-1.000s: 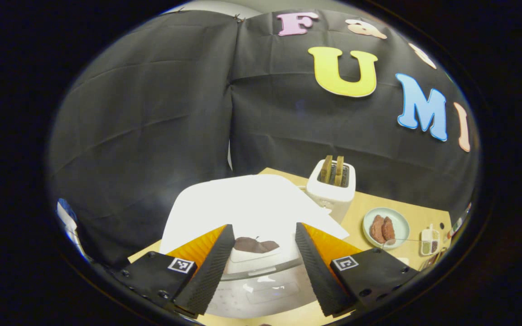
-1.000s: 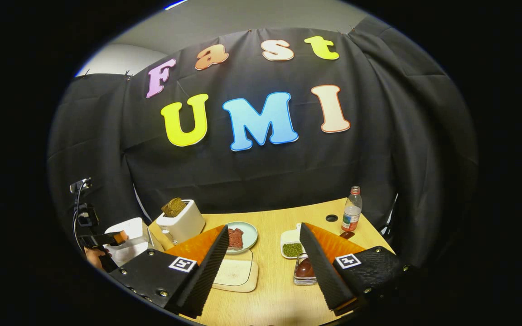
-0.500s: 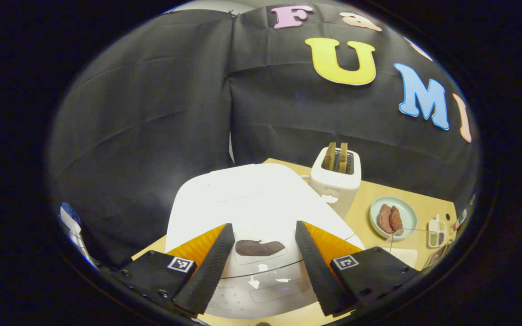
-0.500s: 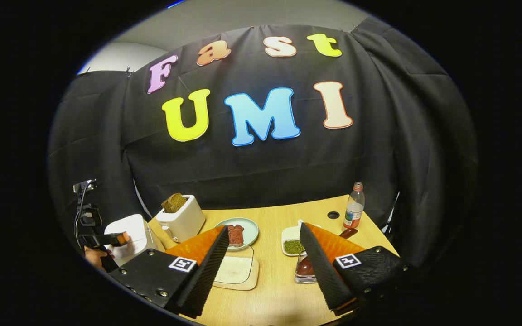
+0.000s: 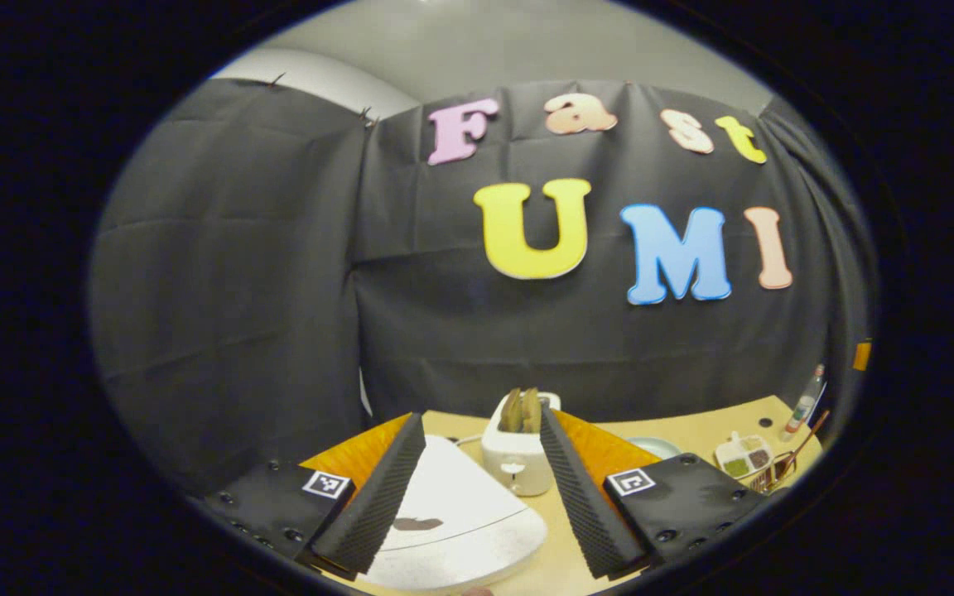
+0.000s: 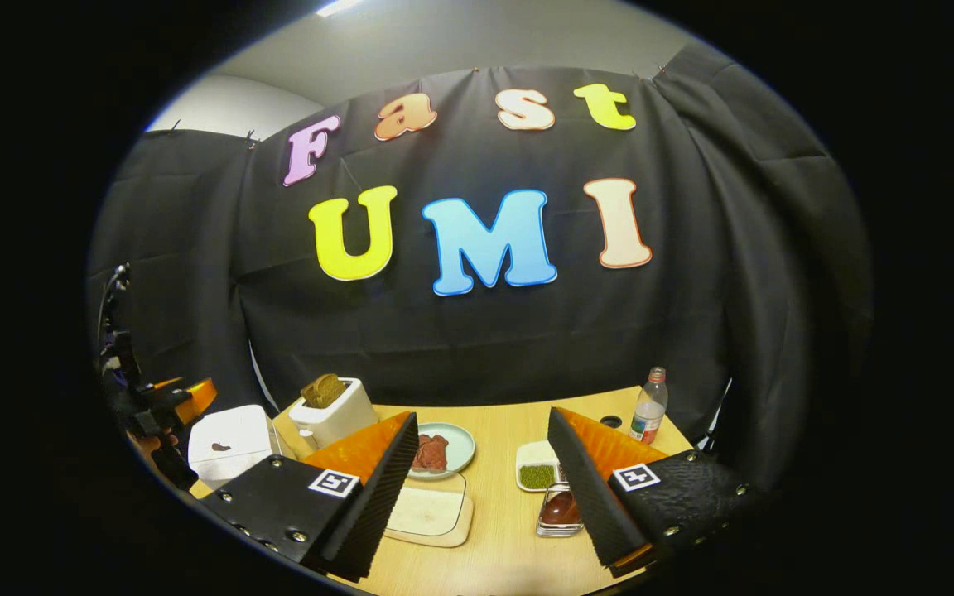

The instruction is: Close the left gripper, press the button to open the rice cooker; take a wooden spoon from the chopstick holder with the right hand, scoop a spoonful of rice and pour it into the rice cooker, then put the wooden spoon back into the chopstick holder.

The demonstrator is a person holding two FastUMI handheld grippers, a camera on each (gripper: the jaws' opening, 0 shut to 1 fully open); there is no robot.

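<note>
Both hand-held grippers (image 5: pixel 477 463) (image 6: pixel 477 463) spread apart above wooden table (image 6: pixel 502 555), black-draped booth behind.

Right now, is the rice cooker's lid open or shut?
Shut. In the left gripper view the rice cooker shows an unbroken white top with no gap; the right gripper view shows it as a closed white box.

Dim booth, a ceiling light (image 6: pixel 336 7) above; fisheye bends the edges, rice cooker (image 5: pixel 452 530) glares white
</note>
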